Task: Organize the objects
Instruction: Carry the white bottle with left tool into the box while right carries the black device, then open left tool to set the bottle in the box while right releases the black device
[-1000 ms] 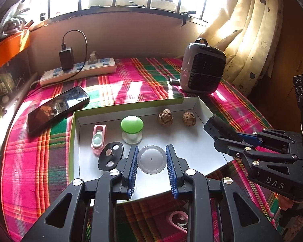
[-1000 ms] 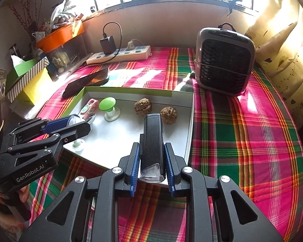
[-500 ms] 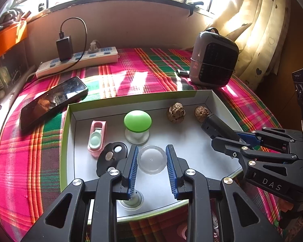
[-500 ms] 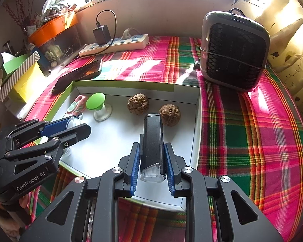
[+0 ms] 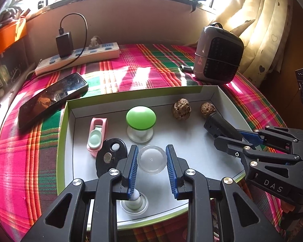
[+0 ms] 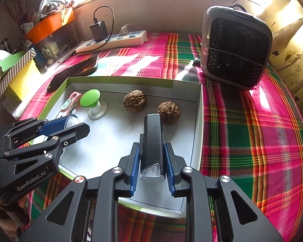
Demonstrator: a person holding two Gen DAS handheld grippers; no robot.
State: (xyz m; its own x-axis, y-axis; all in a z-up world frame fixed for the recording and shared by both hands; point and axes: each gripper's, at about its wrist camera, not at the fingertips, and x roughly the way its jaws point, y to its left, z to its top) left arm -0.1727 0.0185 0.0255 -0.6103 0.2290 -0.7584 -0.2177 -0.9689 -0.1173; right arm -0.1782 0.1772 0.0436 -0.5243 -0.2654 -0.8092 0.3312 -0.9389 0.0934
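A shallow white tray with a green rim [image 5: 64, 121] lies on the plaid cloth. In it are a pink clip [image 5: 97, 135], a green knob [image 5: 141, 117], a black oval piece [image 5: 109, 157], a small white stem base [image 5: 133, 201] and two walnuts [image 5: 181, 109] [image 5: 207, 110]. My left gripper [image 5: 151, 161] is shut on a clear round lid [image 5: 151, 159], held above the tray. My right gripper [image 6: 152, 161] is shut on a black bar-shaped device [image 6: 152, 139], held over the tray's right part, near the walnuts [image 6: 168, 112]. It also shows in the left wrist view [image 5: 222, 128].
A black phone [image 5: 50, 98] lies left of the tray. A white power strip [image 5: 78, 57] with a charger runs along the back wall. A grey heater [image 5: 218, 60] stands at back right. Boxes and an orange bin [image 6: 48, 26] crowd the far left. Curtains hang on the right.
Both grippers have moved forward over the tray with their loads. The small white stem base now shows under my left gripper.
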